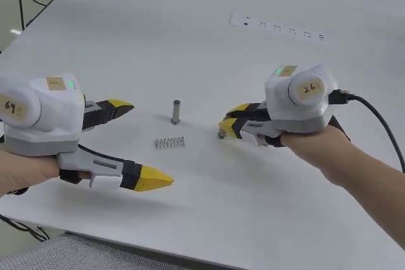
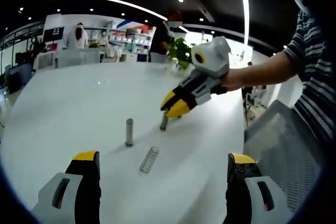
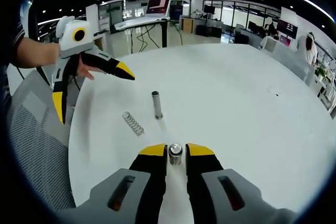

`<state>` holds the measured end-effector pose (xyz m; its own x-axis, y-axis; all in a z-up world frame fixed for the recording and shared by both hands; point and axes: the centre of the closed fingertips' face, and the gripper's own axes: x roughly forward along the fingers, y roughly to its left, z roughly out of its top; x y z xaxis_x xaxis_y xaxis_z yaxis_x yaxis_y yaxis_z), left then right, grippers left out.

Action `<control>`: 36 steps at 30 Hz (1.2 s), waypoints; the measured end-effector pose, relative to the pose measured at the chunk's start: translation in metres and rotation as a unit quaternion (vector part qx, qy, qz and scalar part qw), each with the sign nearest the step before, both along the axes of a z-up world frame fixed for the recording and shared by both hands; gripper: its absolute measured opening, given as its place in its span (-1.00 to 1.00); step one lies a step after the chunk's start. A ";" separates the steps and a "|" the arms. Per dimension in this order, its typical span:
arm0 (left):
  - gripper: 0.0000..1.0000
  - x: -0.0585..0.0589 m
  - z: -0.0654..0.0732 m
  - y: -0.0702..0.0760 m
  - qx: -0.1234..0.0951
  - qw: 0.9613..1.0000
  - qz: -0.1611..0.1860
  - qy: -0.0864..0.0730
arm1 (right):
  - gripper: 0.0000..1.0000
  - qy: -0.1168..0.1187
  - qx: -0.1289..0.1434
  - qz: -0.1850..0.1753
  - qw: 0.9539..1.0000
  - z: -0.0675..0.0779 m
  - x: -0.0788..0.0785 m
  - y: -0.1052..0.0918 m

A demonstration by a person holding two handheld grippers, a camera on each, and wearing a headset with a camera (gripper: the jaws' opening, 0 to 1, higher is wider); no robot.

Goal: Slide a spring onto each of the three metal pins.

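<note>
Right hand-held gripper [image 3: 175,149] pinches a spring-sleeved pin [image 3: 175,156]; left hand-held gripper [image 2: 164,157] (near loose spring [image 2: 149,159]) gapes.

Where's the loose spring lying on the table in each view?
Head view: loose spring left of centre, just below the upright pin.
Left gripper view: lower centre, right of the pin.
Right gripper view: left of centre, left of the pin.
Shared landmark: that pin.

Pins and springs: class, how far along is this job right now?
Done: probably one; the held pin looks wrapped in coils. In hand: the right gripper is shut on that pin. Left: the bare pin stands upright, a loose spring lying beside it; the left gripper is open.
</note>
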<state>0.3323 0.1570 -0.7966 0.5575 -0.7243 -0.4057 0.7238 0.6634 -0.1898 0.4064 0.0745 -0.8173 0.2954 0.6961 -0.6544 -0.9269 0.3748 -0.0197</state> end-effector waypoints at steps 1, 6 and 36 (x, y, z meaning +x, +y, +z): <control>0.96 0.000 0.000 0.000 0.000 1.000 0.000 -0.001 | -0.77 0.000 0.000 0.000 1.000 0.000 0.000 0.000; 0.96 0.001 0.002 0.001 -0.001 1.000 0.003 -0.001 | -0.74 0.000 0.002 0.002 1.000 0.002 -0.001 -0.001; 0.96 0.004 0.007 -0.002 -0.006 1.000 0.000 -0.003 | -0.61 0.015 0.058 -0.004 0.998 0.034 -0.019 -0.002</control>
<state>0.3365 0.1547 -0.7896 0.5602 -0.7283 -0.3945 0.7243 0.6618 -0.1933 0.3878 0.0728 -0.7830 0.2827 0.7649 -0.5788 -0.9231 0.3809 0.0526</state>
